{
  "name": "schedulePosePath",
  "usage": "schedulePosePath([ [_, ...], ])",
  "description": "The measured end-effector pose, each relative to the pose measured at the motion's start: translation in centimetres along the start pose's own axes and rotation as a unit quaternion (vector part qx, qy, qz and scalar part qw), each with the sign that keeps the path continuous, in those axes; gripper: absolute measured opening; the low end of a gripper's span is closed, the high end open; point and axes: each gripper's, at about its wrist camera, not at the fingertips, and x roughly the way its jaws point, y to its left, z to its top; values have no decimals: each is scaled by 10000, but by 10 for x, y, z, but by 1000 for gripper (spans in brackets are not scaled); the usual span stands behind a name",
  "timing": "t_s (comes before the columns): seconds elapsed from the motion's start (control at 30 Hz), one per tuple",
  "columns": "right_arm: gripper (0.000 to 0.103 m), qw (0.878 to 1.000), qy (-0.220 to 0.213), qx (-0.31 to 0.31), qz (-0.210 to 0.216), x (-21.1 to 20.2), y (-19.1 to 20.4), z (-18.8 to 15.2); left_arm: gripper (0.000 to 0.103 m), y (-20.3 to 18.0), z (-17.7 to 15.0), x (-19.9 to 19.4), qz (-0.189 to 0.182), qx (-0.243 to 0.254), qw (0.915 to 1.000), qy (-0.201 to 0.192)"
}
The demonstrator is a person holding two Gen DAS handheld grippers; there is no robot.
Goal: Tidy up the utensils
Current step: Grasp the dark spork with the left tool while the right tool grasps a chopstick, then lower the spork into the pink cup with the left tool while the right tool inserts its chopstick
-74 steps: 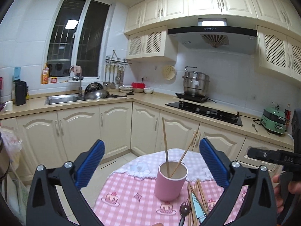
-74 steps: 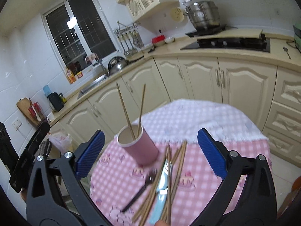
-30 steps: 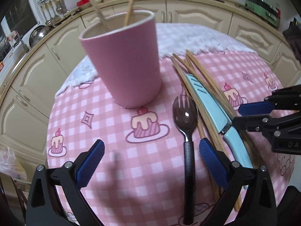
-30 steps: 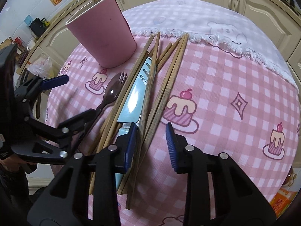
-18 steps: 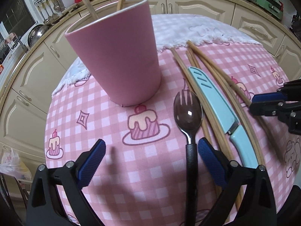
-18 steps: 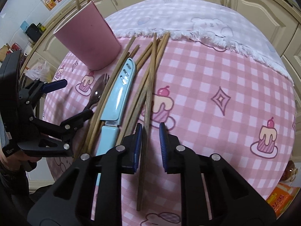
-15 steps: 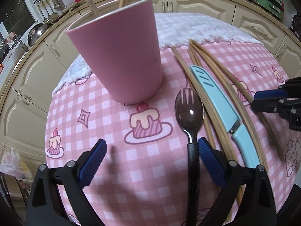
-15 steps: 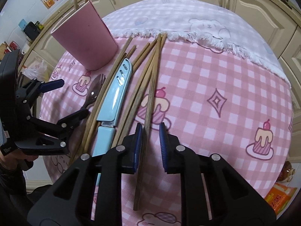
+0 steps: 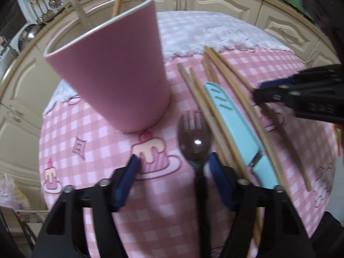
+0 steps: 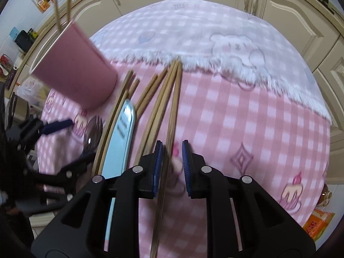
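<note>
Left wrist view: left tool (image 9: 173,164) half apart, jaws just closing in, dark fork (image 9: 194,142) neck between the blue pads and beside the right one, contact unclear through the blur; pink cup (image 9: 111,64) upright on the checked desk (image 9: 90,150) with two chopsticks (image 9: 75,2) in it, light blue knife (image 9: 236,126) and loose chopsticks lying to the fork's right. Right wrist view: right tool (image 10: 171,163) nearly together, a single chopstick (image 10: 172,116) running between the pads and touching the left one, apparently not yet pinched; knife (image 10: 119,139), fork (image 10: 92,135) and cup (image 10: 75,71) off to the left.
</note>
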Motion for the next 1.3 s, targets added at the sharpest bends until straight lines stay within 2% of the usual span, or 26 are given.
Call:
schedulePosePath([
  [0.03, 17, 10000, 1, -60, -53, 1, 3, 1, 46, -3, 3, 0, -71, 12, 10000, -3],
  [0.07, 14, 9998, -13, -156, -158, 2, 6, 2, 31, -4, 6, 0, -89, 25, 10000, -19],
  [0.1, 8, 9997, -25, -191, -127, 2, 8, 1, 25, -5, 7, -1, -101, 8, 9999, -26],
  [0.2, 8, 9998, -152, -89, 85, 0, 6, -7, 25, -3, 4, -2, -123, -113, 9998, -97],
  [0.33, 7, 9971, -626, 129, 426, -12, -5, -21, 23, 2, -8, -10, -235, -219, 9991, -270],
  [0.37, 7, 9957, -750, 178, 522, -19, -9, -25, 21, 2, -10, -15, -266, -245, 9987, -358],
  [0.4, 7, 9947, -844, 209, 551, -23, -11, -29, 13, 3, -14, -19, -315, -264, 9982, -444],
  [0.43, 7, 9931, -977, 240, 604, -30, -14, -31, 11, 3, -17, -25, -403, -313, 9972, -554],
  [0.53, 7, 9889, -1233, 343, 749, -45, -21, -40, 11, 7, -23, -40, -531, -444, 9940, -841],
  [0.73, 7, 9850, -1465, 372, 835, -58, -25, -45, 11, 15, -30, -41, -587, -647, 9926, -848],
  [0.83, 6, 9804, -1710, 349, 908, -71, -22, -47, 11, 18, -31, -51, -647, -649, 9901, -1066],
  [1.03, 6, 9640, -2418, 260, 1077, -106, -13, -43, 11, 28, -36, -101, -717, -724, 9762, -1915],
  [1.17, 6, 9543, -2753, 215, 1145, -122, -8, -37, 11, 34, -33, -134, -642, -826, 9601, -2592],
  [1.3, 6, 9477, -2958, 136, 1187, -134, 0, -24, 11, 45, -24, -154, -534, -1004, 9459, -3040],
])
